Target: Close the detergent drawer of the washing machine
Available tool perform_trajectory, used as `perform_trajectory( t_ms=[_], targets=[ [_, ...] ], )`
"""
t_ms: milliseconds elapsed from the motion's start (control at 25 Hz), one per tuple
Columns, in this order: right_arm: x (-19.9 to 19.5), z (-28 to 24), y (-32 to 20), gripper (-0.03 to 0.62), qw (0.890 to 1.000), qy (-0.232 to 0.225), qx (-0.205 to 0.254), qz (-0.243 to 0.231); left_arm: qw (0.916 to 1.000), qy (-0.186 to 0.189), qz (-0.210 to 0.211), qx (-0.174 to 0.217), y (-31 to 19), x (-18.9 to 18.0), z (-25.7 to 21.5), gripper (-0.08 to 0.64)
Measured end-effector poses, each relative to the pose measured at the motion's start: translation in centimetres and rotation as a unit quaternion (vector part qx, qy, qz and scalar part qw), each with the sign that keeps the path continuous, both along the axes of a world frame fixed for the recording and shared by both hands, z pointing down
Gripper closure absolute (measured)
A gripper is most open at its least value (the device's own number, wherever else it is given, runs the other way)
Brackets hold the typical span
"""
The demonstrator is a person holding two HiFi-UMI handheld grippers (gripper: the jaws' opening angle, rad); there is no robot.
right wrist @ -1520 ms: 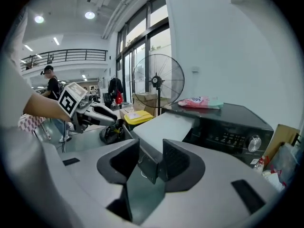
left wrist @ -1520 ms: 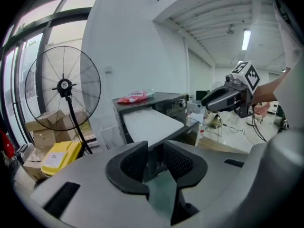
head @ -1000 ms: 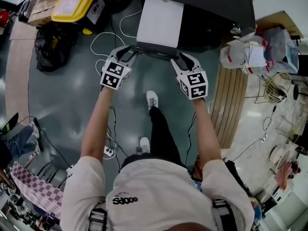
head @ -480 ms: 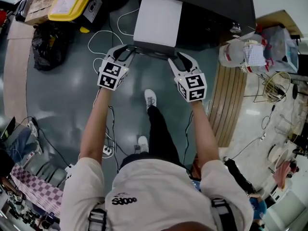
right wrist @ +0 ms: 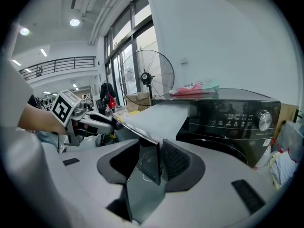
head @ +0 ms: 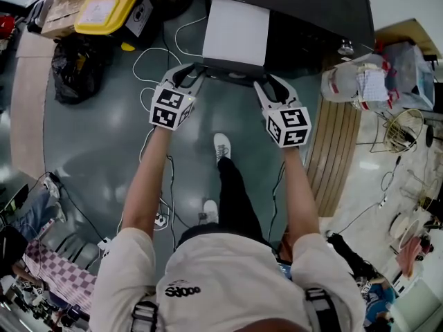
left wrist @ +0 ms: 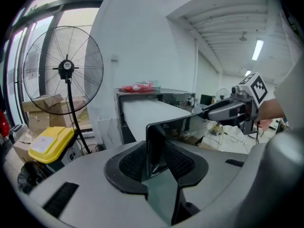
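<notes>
**The drawer juts out in front of me**

The washing machine (head: 311, 19) stands ahead of me, and its drawer (head: 235, 30) sticks out toward me over the floor (head: 104, 144). A packet (right wrist: 194, 88) lies on top of the machine. To its left stand a fan (left wrist: 64, 68) and a bin (head: 111, 2). A bag (head: 76, 71) sits on the floor nearer me. Cables (head: 149, 57) trail between the bag and the drawer.

No readable text, labels or numbers

Glossy grey-green floor (head: 104, 137), pedestal fan (left wrist: 65, 68) by tall windows (right wrist: 124, 46), white wall (left wrist: 142, 46)
</notes>
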State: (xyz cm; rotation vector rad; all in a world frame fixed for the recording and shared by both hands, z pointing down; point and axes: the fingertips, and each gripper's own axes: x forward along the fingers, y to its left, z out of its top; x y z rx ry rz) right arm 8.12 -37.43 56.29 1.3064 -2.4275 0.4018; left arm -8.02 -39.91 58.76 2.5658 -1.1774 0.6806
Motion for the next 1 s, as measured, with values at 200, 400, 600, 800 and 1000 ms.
perform_trajectory(
  t_ms=[200,400,600,800,1000],
  targets=[
    [-0.4,0.0,-1.6,0.443,1.000,-0.006,0.001,0.009,0.9999,0.008,-0.015,0.000,-1.6,-0.5,0.0,0.430],
    [-0.5,0.0,-3.4,0.440,1.000,-0.010,0.002,0.013,0.9997,0.014,-0.022,0.003,-3.7,-0.6,-0.2,0.430],
    [-0.6,0.1,-5.4,0.429,1.000,-0.011,0.004,0.012,0.9992,0.028,-0.029,0.000,-5.8,-0.8,-0.1,0.428],
    [-0.3,0.0,-7.1,0.430,1.000,-0.002,0.011,0.017,0.9988,0.037,-0.030,0.003,-7.4,-0.6,0.0,0.428],
    [0.3,-0.3,-8.5,0.428,1.000,0.011,0.008,0.022,0.9987,0.045,-0.026,0.001,-8.6,0.0,-0.1,0.426]
  ],
)
